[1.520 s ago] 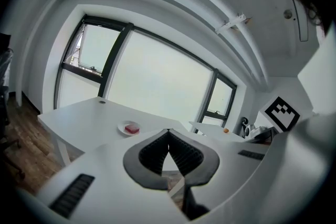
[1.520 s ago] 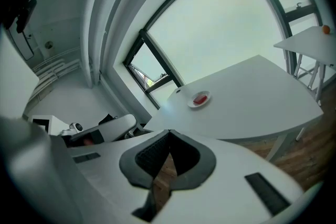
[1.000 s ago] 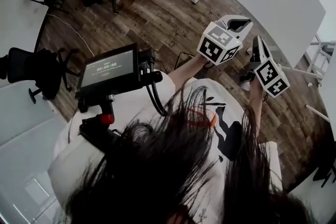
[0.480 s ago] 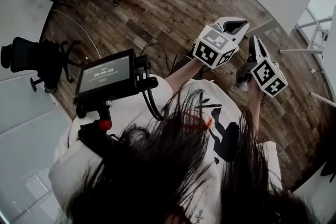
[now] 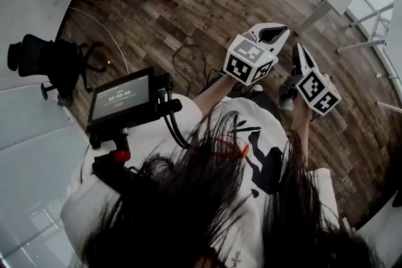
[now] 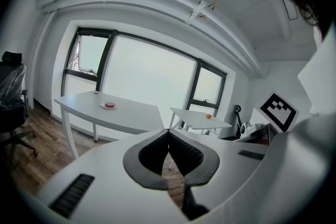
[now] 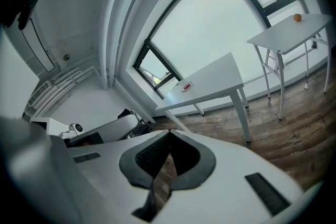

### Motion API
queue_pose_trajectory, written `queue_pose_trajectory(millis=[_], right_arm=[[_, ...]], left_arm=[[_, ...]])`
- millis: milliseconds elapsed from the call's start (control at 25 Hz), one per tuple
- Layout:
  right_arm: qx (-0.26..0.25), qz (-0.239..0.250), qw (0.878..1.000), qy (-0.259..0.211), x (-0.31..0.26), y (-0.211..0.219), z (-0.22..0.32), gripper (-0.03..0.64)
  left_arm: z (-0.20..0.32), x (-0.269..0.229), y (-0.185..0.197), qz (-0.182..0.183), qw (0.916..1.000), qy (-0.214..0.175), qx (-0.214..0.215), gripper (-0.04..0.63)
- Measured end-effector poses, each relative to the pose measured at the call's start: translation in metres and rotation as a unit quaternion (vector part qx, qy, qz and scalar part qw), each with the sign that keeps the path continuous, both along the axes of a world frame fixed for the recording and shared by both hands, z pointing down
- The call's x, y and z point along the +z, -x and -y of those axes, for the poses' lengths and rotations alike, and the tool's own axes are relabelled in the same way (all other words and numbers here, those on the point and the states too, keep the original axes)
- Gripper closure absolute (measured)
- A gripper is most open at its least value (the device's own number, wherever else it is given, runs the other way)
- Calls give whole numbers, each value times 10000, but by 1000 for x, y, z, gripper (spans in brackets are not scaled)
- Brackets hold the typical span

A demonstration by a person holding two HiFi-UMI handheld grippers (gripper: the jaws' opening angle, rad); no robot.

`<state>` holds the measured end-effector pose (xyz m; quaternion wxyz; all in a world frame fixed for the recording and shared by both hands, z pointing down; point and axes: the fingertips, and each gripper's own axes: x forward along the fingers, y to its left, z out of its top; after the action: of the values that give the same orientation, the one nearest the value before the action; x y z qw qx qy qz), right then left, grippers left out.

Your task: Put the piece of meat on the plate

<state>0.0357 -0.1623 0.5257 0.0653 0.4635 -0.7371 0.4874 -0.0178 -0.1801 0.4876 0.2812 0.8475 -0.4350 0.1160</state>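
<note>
Nothing was in hand: the left gripper and right gripper were both closed and empty, well apart from the white table, where the piece of meat seemingly lay on a small plate.

Head view above the person's hair, facing steeply down at the floor, close over left gripper and right gripper, each gripper view looking along its jaws across the room, both sharing a distant table and plate.
</note>
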Motion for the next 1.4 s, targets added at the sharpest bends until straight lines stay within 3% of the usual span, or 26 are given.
queue_pose_trajectory(millis=[720,1080,1400], right_arm=[[50,230,9997,105,10,18,-26,609],[75,-55,10000,-21,-29,104,-107,609],[27,-128,9998,-127,-31,97,-109,609]], left_arm=[[-33,18,33,228,9992,323,-55,591],[-123,-2,124,6,9990,417,165,591],[-118,-14,106,-57,9994,182,290,590]])
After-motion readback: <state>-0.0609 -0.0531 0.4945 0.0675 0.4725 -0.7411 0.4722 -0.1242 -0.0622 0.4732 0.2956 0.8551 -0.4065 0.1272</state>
